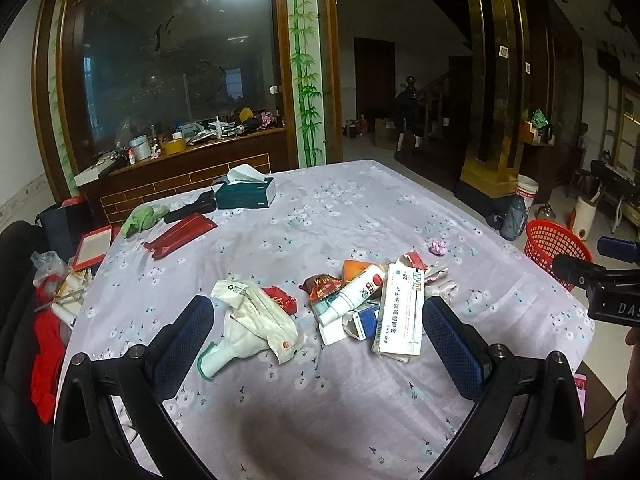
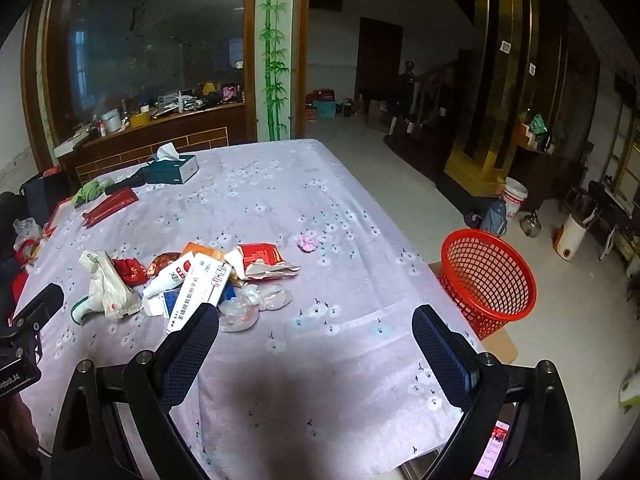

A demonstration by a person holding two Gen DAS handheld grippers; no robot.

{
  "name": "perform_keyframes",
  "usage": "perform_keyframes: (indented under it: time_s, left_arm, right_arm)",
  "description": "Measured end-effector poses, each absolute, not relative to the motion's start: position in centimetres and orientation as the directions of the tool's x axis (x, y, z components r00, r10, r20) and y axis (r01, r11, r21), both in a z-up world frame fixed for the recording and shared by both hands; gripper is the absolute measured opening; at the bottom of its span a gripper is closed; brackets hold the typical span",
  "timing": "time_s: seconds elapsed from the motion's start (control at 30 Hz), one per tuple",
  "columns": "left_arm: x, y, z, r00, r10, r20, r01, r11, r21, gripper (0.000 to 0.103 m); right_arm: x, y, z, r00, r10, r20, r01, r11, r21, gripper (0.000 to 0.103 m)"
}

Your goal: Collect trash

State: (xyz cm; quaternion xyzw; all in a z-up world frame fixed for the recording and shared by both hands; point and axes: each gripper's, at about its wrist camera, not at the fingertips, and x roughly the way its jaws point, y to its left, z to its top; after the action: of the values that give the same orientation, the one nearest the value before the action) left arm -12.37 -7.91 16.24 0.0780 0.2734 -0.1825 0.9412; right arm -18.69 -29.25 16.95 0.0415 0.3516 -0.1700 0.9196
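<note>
A heap of trash lies mid-table: a white plastic bag [image 1: 256,322] [image 2: 106,284], a white tube [image 1: 352,292] [image 2: 168,278], a white medicine box [image 1: 402,312] [image 2: 200,292], red wrappers [image 1: 282,300] [image 2: 260,258] and clear plastic [image 2: 256,304]. A pink crumpled ball [image 1: 439,247] [image 2: 308,243] sits apart, farther back. A red mesh basket [image 1: 556,252] [image 2: 486,280] stands off the table's right edge. My left gripper [image 1: 318,320] is open, hovering just short of the heap. My right gripper [image 2: 316,328] is open over bare cloth, right of the heap. Both hold nothing.
The table wears a lilac flowered cloth [image 1: 320,216] [image 2: 280,200]. At its far left lie a tissue box [image 1: 248,192] [image 2: 174,168], a green rag [image 1: 142,218], a black object [image 1: 192,208] and a red packet [image 1: 180,234] [image 2: 112,206]. Clutter [image 1: 60,280] crowds the left edge.
</note>
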Motion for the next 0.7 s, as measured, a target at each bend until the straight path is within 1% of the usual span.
perform_keyframes:
  time_s: [0.3, 0.7]
  left_arm:
    - [-12.6, -8.2, 15.7, 0.764, -0.308, -0.567, 0.402, 0.914, 0.045, 0.103]
    - [-12.8, -8.5, 15.5, 0.745, -0.328, -0.582, 0.420, 0.907, 0.027, 0.103]
  right_arm:
    - [-18.6, -29.2, 16.1, 0.667, -0.266, -0.695, 0.335, 0.942, -0.039, 0.099]
    - [-19.1, -29.6, 15.7, 0.648, -0.266, -0.714, 0.351, 0.936, -0.030, 0.099]
